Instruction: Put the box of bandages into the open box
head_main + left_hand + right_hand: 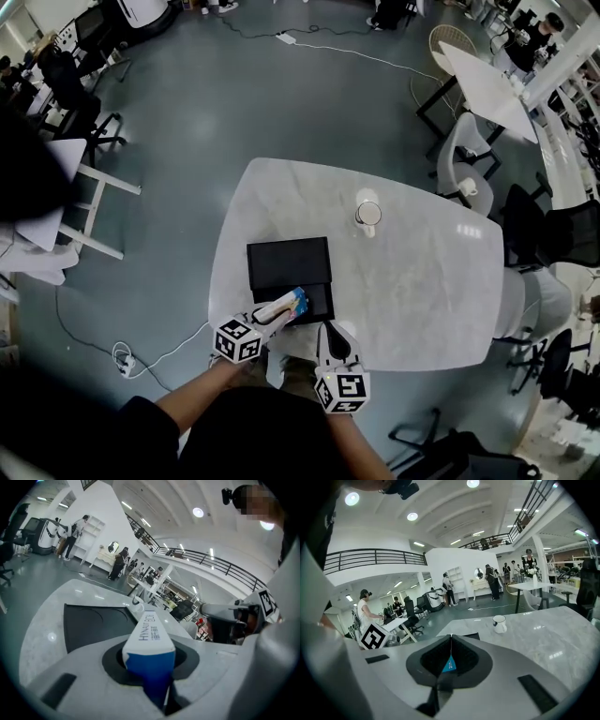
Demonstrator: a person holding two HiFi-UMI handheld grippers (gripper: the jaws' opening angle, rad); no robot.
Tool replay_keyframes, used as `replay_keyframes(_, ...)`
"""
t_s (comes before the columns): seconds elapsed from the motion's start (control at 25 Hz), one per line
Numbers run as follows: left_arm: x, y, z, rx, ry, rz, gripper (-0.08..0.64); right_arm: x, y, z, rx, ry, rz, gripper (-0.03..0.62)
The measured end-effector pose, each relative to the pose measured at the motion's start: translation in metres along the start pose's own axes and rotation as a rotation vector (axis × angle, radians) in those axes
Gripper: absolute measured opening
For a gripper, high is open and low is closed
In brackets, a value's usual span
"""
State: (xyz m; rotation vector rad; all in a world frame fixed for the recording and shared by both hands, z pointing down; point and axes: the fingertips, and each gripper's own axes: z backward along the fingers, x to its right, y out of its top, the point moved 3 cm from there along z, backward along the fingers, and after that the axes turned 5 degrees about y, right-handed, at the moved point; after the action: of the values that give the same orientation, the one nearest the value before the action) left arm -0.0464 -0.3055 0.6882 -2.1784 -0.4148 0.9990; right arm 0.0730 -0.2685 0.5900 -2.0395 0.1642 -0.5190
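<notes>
A black open box (281, 262) lies on the white marble table (422, 281), near its front edge. My left gripper (277, 315) is shut on the box of bandages (290, 304), a white and blue carton. It holds the carton just above the open box's near right corner. In the left gripper view the carton (149, 641) stands between the jaws, pointing at the black box (89, 625). My right gripper (328, 330) hovers at the table's front edge, right of the carton, with its jaws together. In the right gripper view its jaws (451, 641) meet with nothing gripped.
A white mug (368, 215) stands mid-table behind the black box and shows too in the right gripper view (499, 623). Office chairs (469, 173) and another white table (487, 89) stand to the right. A cable and power strip (122, 358) lie on the floor at the left.
</notes>
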Motion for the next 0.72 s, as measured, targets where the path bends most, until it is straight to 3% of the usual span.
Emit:
replay_keyframes(0.28, -0.002, -0.023, -0.045, -0.126, -0.022, 0.094, 0.081, 0.015, -0.001, 0.003, -0.013, -0.055, -0.038, 0.013)
replay_keyframes(0.72, -0.016, -0.050, -0.093, -0.236, -0.071, 0.115, 0.081, 0.027, -0.020, 0.007, -0.051, -0.094, -0.051, 0.012)
